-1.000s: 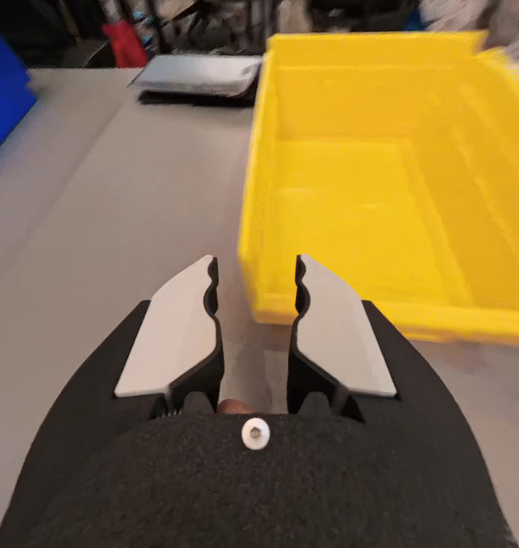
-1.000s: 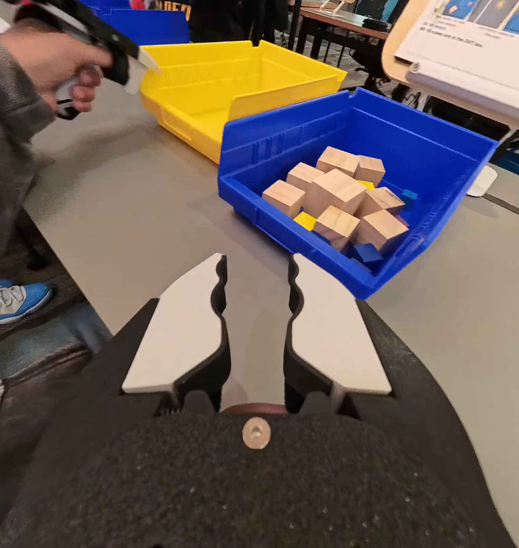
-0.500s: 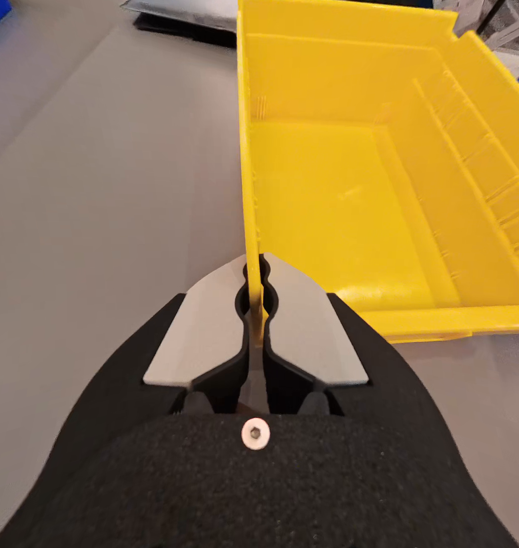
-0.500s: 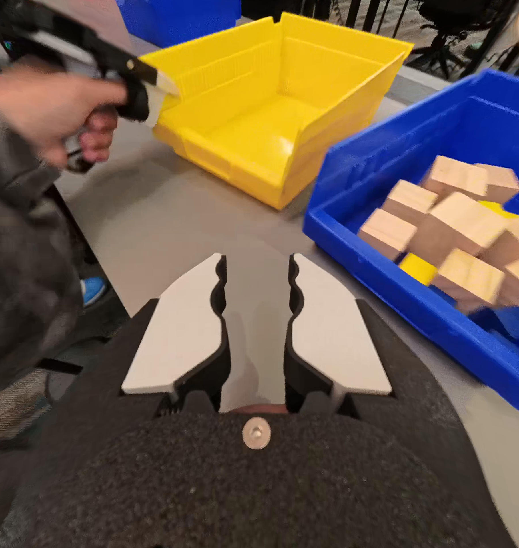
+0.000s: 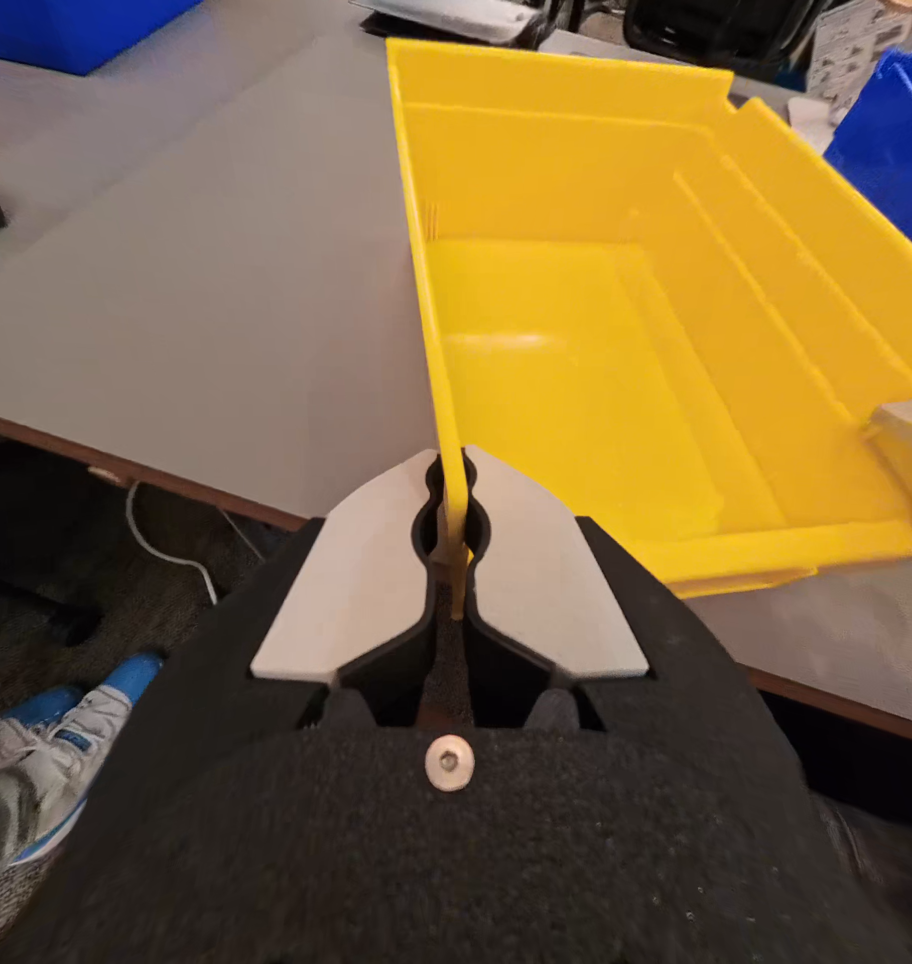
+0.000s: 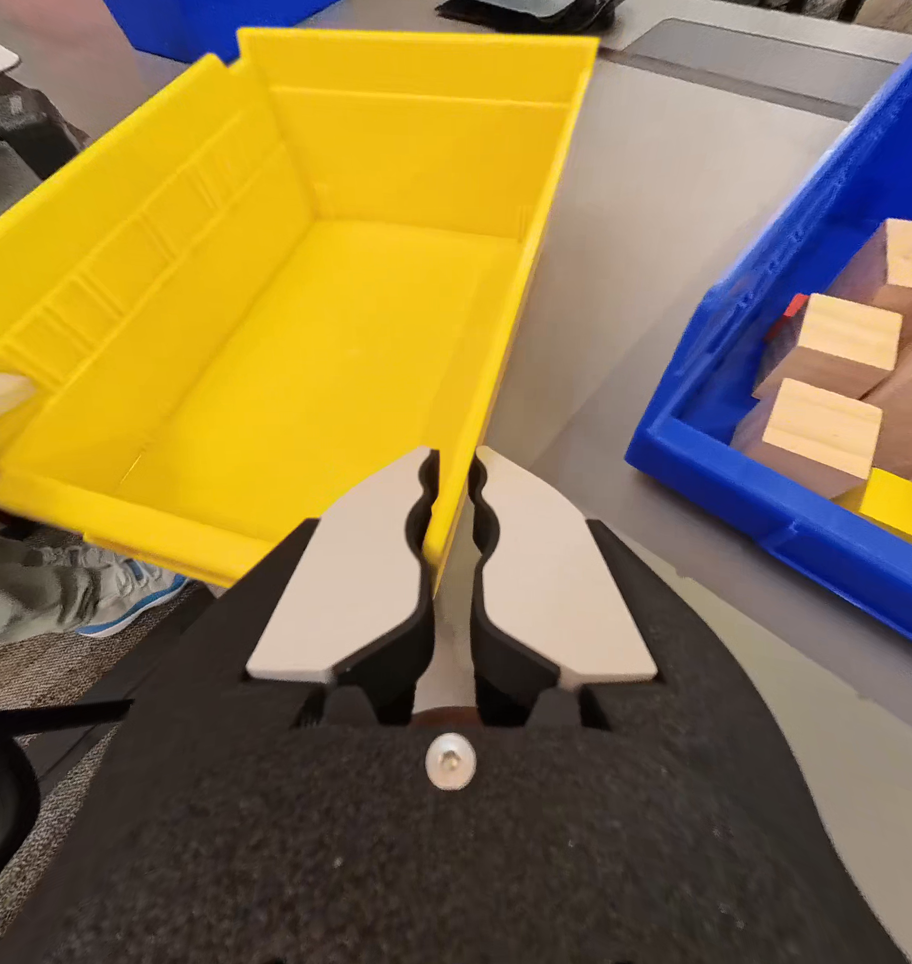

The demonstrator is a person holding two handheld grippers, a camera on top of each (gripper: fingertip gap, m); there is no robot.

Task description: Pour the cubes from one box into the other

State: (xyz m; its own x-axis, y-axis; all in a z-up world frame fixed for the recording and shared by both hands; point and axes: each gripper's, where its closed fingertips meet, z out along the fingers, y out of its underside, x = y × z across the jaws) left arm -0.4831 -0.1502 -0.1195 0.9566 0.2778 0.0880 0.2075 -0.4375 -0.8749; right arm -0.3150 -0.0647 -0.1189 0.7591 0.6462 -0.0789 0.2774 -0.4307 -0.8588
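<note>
The grey table (image 6: 652,219) filled the upper half of both views, its near edge crossing the lower left of the left wrist frame. On it, filling the centre, sat the yellow box (image 5: 573,365), nothing inside it, its near end overhanging the table edge. At the right edge of the right wrist frame stood the blue box (image 6: 745,485), well clear of the yellow one, with wooden cubes (image 6: 829,422) heaped inside and a small yellow cube (image 6: 897,503) at its lower corner. The left gripper (image 5: 451,459) was clamped on the yellow box's left wall, fingers pressed to both faces. The right gripper (image 6: 452,459) straddled the right wall, left finger touching, right finger a sliver off; whether it truly gripped, I couldn't tell. A blue-and-white shoe (image 5: 52,740) showed lower left.
</note>
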